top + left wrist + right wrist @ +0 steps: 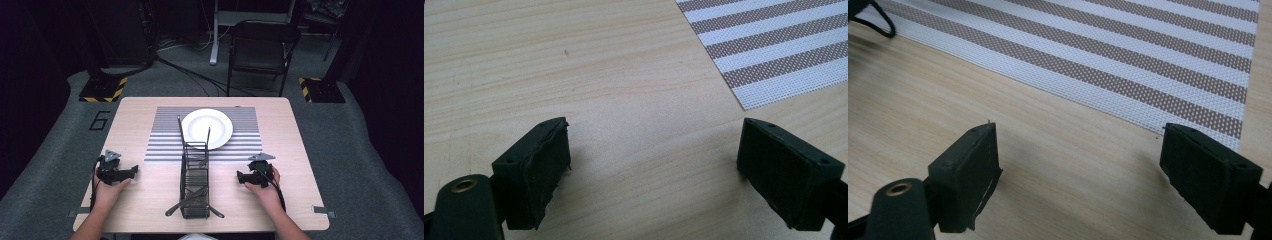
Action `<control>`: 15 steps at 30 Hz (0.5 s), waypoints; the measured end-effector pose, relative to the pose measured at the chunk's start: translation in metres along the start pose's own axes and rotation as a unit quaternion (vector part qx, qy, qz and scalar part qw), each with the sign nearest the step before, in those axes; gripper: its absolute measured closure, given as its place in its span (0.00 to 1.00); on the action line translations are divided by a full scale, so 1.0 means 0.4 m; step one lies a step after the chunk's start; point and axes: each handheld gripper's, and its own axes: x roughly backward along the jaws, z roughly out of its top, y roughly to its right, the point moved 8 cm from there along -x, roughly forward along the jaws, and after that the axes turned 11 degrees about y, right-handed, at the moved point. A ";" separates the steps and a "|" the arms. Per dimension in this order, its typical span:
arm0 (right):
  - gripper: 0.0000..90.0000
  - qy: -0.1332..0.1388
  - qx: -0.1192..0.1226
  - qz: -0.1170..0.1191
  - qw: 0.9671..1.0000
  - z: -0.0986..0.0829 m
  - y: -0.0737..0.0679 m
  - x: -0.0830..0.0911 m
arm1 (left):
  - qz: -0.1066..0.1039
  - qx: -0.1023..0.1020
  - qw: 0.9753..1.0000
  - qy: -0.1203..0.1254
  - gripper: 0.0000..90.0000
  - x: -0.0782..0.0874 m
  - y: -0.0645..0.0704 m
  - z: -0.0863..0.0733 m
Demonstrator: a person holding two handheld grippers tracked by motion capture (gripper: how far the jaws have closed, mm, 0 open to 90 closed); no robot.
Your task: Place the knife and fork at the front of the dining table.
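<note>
Tongs wide on both sides, holding nothing — left gripper and right gripper resting on bare table, either side of wire dish rack. White plate just beyond rack, lying flat on striped mat — untouched. Nothing racked yet; likely whole job left.

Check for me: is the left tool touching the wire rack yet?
Apart. The high view shows bare table between the left tool and the wire rack.
</note>
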 end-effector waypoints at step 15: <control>0.20 0.013 0.038 0.057 0.998 0.108 -0.081 0.046 | -0.001 0.000 1.000 0.000 0.15 0.000 0.000 0.000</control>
